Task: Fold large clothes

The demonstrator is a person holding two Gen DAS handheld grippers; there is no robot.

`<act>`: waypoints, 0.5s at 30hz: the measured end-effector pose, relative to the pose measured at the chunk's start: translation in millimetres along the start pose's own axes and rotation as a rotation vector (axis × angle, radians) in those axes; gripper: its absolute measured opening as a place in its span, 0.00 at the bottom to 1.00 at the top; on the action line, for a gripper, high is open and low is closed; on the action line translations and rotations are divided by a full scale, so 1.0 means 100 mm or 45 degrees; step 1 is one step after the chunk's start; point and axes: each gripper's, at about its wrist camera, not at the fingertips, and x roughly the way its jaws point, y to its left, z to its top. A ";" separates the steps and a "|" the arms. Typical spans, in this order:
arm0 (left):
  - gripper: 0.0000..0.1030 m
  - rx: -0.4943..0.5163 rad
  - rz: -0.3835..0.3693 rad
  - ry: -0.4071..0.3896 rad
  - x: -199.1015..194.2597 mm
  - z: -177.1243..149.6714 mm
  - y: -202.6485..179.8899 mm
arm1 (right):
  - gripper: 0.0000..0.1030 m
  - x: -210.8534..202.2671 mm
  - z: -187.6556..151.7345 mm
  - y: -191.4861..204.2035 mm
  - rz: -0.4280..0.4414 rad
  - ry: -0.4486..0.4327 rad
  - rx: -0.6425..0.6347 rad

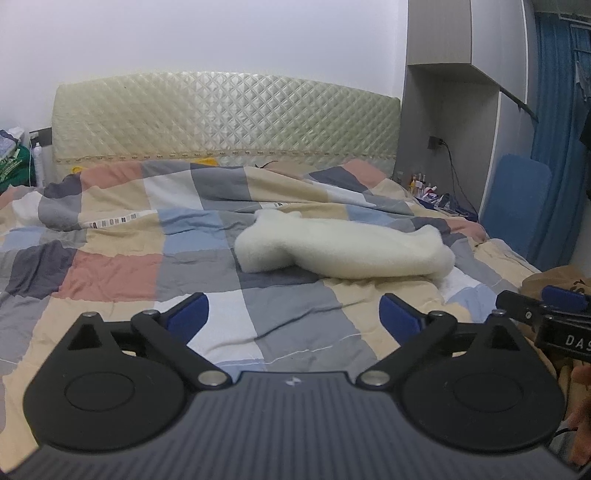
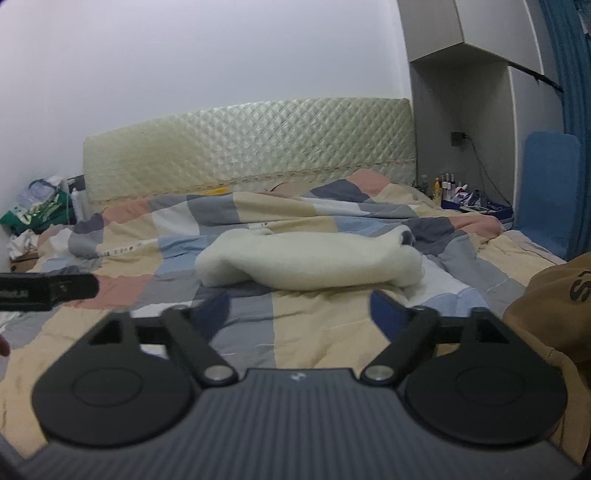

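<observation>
A cream fleece garment [image 1: 343, 245] lies folded in a thick bundle on the checked quilt [image 1: 110, 266], ahead of both grippers; it also shows in the right wrist view [image 2: 306, 260]. My left gripper [image 1: 293, 315] is open and empty, held above the quilt short of the bundle. My right gripper [image 2: 301, 312] is open and empty, also short of the bundle. The right gripper shows at the right edge of the left wrist view [image 1: 543, 306]. A brown garment [image 2: 554, 295] with dark lettering lies at the right, beside the right gripper.
A quilted cream headboard [image 1: 221, 118] stands behind the bed. A bedside shelf with small bottles [image 2: 448, 184] and a blue cushion [image 2: 550, 192] are at the right. Piled clothes and bags [image 2: 37, 210] sit at the left. Grey cabinets [image 1: 454, 33] hang above.
</observation>
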 end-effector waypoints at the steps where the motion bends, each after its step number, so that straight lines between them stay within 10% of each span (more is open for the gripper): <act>1: 0.99 -0.003 0.000 0.001 -0.01 0.00 0.00 | 0.90 0.01 0.00 -0.01 0.001 0.004 0.005; 15: 1.00 -0.015 -0.007 -0.008 -0.07 0.06 0.03 | 1.00 -0.01 -0.01 0.01 -0.048 -0.013 -0.012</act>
